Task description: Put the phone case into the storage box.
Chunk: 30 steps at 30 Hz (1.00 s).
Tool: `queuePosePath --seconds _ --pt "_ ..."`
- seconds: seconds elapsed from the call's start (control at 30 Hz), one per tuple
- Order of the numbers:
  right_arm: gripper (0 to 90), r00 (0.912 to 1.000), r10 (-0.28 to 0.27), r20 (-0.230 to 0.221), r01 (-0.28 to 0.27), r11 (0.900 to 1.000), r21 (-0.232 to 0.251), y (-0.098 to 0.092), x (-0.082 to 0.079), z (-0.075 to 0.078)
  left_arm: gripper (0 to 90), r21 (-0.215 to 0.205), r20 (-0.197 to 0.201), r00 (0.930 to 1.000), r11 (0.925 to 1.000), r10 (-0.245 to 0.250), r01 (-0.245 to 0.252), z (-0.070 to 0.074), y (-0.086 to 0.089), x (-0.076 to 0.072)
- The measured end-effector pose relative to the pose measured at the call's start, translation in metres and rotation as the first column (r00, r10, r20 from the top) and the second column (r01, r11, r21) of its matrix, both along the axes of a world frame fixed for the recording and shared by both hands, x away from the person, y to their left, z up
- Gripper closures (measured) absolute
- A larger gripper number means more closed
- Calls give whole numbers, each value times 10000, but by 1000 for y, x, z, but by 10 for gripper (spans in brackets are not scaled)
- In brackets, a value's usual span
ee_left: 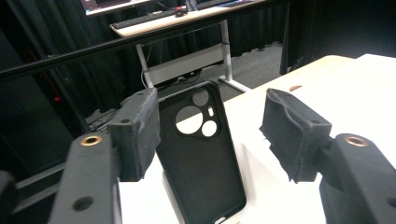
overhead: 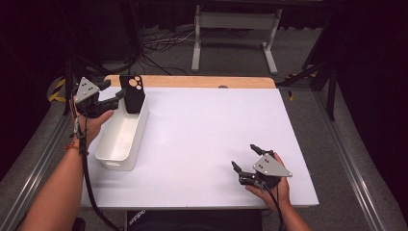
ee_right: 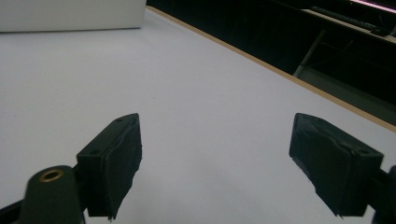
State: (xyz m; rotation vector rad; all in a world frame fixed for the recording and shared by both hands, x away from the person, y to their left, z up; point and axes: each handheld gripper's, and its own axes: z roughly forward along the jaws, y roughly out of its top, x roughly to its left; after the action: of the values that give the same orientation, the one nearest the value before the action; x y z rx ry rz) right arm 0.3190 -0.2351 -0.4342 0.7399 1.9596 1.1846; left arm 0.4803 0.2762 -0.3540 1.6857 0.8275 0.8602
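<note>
While the black rubbery phone case [ee_left: 201, 154] stands upright at the far end of the white plastic bin [overhead: 120, 139], the left hand-held gripper [ee_left: 210, 133] hangs wide open around it, gripping nothing. Placement appears complete; only withdrawal is left. The right hand-held gripper [ee_right: 215, 163] rests open and empty on the white worktop [overhead: 207, 120].

Spread fingers [ee_right: 114, 165] over white table [ee_right: 201, 93]

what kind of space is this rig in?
Likely a lab or recording studio: black curtains all round, cables on the grey floor, a white-topped table, and a desk with a keyboard behind.
</note>
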Motion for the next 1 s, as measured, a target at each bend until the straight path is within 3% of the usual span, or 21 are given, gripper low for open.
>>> queuePosePath --seconds 0.27,0.57,1.0 --pt "180 10000 6 6 -6 10000 20 0 0 0 236 96 48 9999 9999 -89 89 2 -5 -3" --pt "178 10000 -36 29 36 10000 23 0 -1 1 78 -122 262 9996 9999 -110 114 5 -11 -10" --pt "178 10000 9 -9 -9 10000 -50 1 -1 0 39 -354 310 9953 9951 -914 925 11 -16 -22"
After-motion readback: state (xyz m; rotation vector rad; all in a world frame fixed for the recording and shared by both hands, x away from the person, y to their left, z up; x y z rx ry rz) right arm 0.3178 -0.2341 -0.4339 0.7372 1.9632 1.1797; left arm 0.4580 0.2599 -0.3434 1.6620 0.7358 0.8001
